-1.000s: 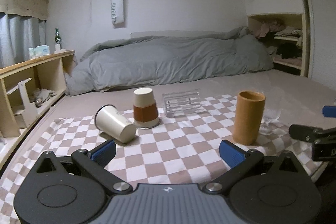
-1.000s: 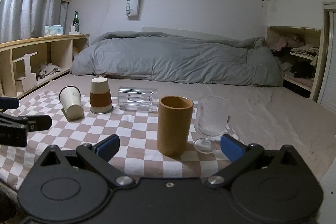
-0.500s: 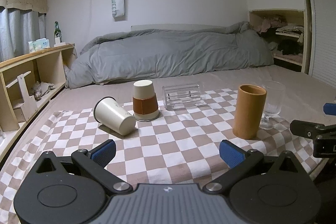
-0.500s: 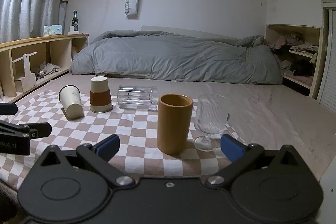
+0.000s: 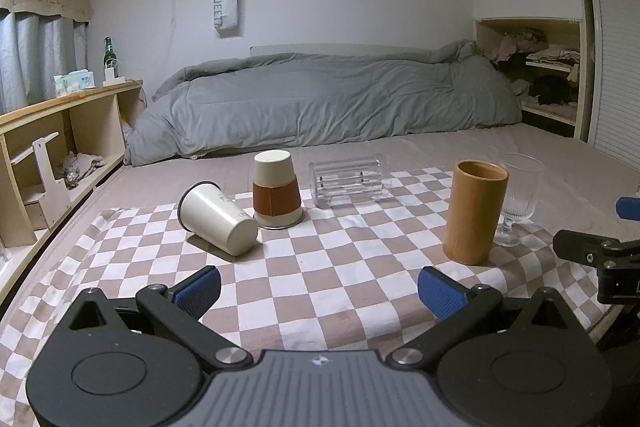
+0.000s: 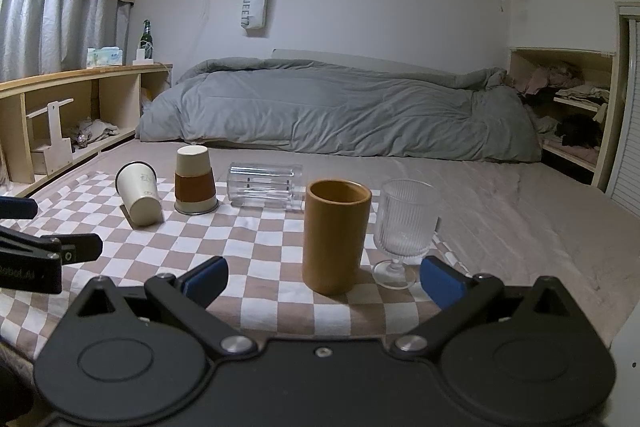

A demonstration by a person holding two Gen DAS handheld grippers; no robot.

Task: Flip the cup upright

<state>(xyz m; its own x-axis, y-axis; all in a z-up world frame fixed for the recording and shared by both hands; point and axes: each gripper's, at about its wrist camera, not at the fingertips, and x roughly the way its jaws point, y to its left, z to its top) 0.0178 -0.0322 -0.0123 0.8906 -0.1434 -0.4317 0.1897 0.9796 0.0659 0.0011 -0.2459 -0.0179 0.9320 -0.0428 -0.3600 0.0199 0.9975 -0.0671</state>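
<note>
Both grippers — left (image 5: pixel 318 287), right (image 6: pixel 324 279) — have backed off slightly, fingers wide open and empty; white cup (image 5: pixel 216 217) lies sideways on the cloth (image 5: pixel 320 267), approach not begun.

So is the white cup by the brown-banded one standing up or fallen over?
Fallen over. The white cup lies on its side on the checkered cloth, its open mouth showing.
</note>
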